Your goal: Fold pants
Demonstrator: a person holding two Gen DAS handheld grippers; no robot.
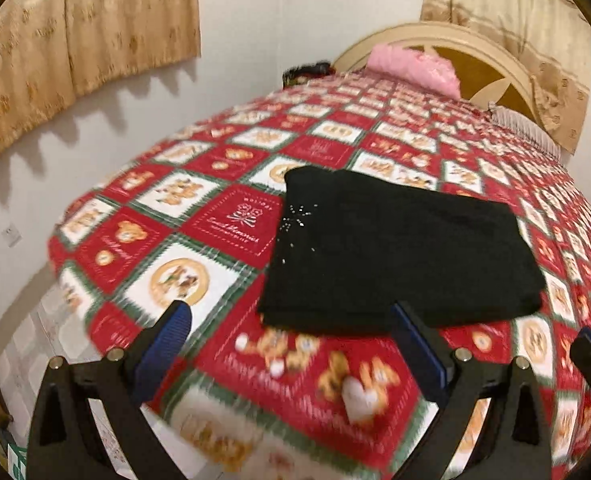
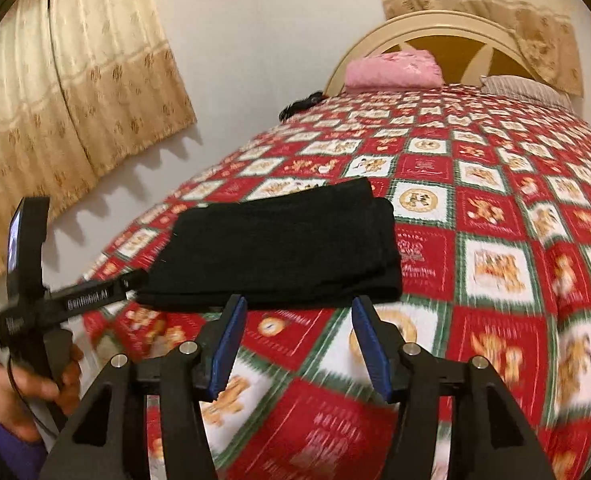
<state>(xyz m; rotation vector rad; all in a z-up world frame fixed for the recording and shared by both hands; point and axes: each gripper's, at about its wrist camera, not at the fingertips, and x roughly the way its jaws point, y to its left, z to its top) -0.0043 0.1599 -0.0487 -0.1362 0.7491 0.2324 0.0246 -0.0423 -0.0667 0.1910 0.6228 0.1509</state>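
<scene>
Both grippers hung above the near edge of the bedspread [image 1: 223, 224], the left gripper [image 1: 291, 328] spread wide and the right gripper [image 2: 295, 332] partly open, neither holding anything; the black pants [image 1: 395, 252] lay folded into a flat rectangle just beyond

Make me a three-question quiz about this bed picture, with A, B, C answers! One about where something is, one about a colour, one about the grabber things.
1. Where do the pants lie?
A. On the bedspread
B. On the floor
C. On the pink bundle

2. What colour are the pants?
A. Pink
B. Black
C. Green

3. How are the left gripper and right gripper?
A. Both shut on the pants
B. One holds a pillow
C. Both open, holding nothing

Answers: 1 A, they lie folded flat on the red checked cover. 2 B, the cloth is black. 3 C, both pairs of blue fingers stand apart, with only bedspread between them.
</scene>
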